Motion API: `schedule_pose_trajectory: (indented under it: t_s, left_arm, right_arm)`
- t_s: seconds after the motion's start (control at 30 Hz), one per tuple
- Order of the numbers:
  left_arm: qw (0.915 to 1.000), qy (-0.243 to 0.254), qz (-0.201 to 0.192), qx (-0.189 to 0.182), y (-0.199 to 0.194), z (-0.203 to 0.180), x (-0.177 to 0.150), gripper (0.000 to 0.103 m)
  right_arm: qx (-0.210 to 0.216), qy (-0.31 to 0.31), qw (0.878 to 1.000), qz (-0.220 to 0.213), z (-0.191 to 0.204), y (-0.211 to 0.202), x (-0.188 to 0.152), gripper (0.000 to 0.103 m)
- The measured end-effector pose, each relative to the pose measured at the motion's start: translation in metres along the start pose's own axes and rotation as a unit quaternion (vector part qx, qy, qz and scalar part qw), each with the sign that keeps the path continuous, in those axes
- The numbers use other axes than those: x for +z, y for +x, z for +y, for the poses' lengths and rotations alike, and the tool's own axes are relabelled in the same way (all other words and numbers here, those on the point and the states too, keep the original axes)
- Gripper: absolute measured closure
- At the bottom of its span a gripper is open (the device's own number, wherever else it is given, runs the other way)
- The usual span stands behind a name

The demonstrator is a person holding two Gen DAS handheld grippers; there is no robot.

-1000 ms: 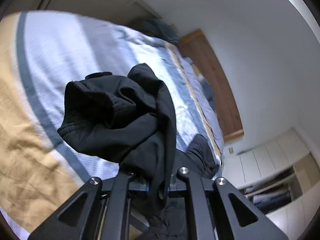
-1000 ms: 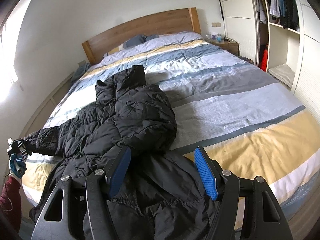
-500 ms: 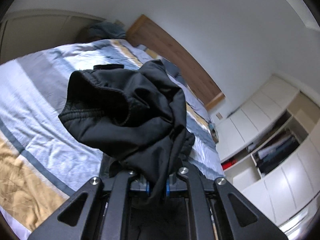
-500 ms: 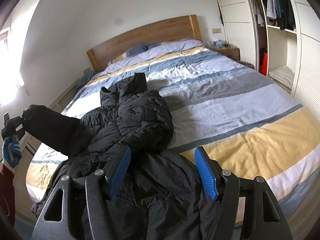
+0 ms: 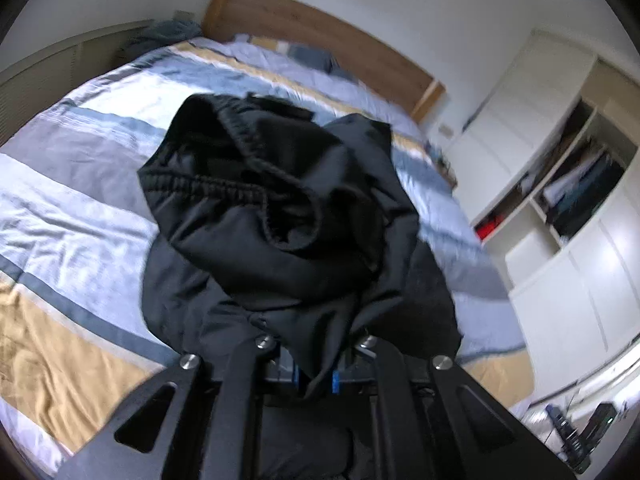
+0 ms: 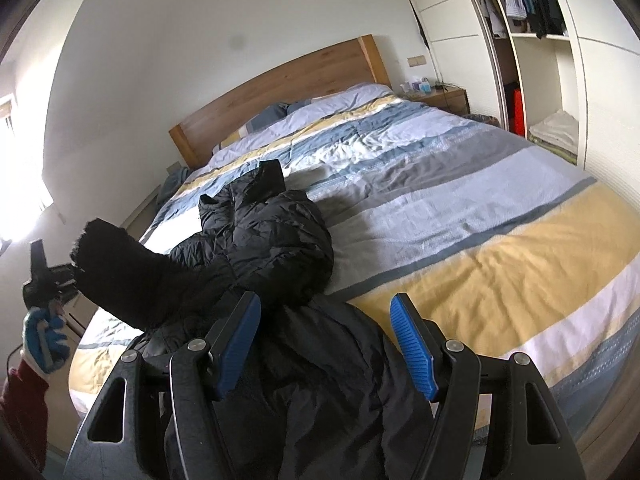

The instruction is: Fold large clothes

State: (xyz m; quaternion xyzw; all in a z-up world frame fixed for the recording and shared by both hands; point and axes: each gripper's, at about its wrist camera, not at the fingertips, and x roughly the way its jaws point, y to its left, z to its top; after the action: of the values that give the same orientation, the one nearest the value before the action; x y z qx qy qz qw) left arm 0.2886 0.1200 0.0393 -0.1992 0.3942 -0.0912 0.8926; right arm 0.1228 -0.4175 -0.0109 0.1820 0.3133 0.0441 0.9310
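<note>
A large black puffer jacket (image 6: 264, 248) lies on the striped bed (image 6: 460, 216), its lower part hanging over the near edge. My left gripper (image 5: 314, 376) is shut on the jacket's sleeve cuff (image 5: 256, 208), which bunches up in front of the camera. In the right wrist view the left gripper (image 6: 40, 276) holds that sleeve (image 6: 124, 276) raised at the bed's left side. My right gripper (image 6: 326, 344) is open and empty, above the jacket's lower part at the near edge.
A wooden headboard (image 6: 280, 84) stands at the far end. A nightstand (image 6: 444, 98) and an open wardrobe (image 6: 532, 60) with clothes are on the right. A low panel wall (image 5: 52, 68) runs along the bed's left side.
My left gripper has lifted the sleeve up from the bed's left edge and turned toward the headboard. The right gripper has stayed open and barely moved.
</note>
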Motion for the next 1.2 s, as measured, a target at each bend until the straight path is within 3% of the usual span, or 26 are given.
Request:
schedule_pose_trajectory:
  t_s: [0.27, 0.63, 0.9, 1.2]
  left_arm:
    - [0.9949, 0.071, 0.062, 0.035, 0.061, -0.059, -0.049, 0.094]
    - [0.9811, 0.139, 0.116, 0.070, 0.104, -0.072, -0.108, 0.093]
    - [0.9810, 0.142, 0.125, 0.044, 0.100, -0.075, -0.107, 0.079]
    - [0.9756, 0.169, 0.139, 0.008, 0.079, -0.077, -0.120, 0.078]
  right_arm:
    - [0.002, 0.024, 1.000, 0.001, -0.024, -0.001, -0.013, 0.035]
    - [-0.001, 0.046, 0.999, 0.019, -0.040, 0.010, -0.025, 0.035]
    - [0.007, 0.021, 0.999, 0.035, -0.020, 0.018, -0.028, 0.034]
    - [0.009, -0.001, 0.999, 0.043, 0.000, 0.020, -0.027, 0.034]
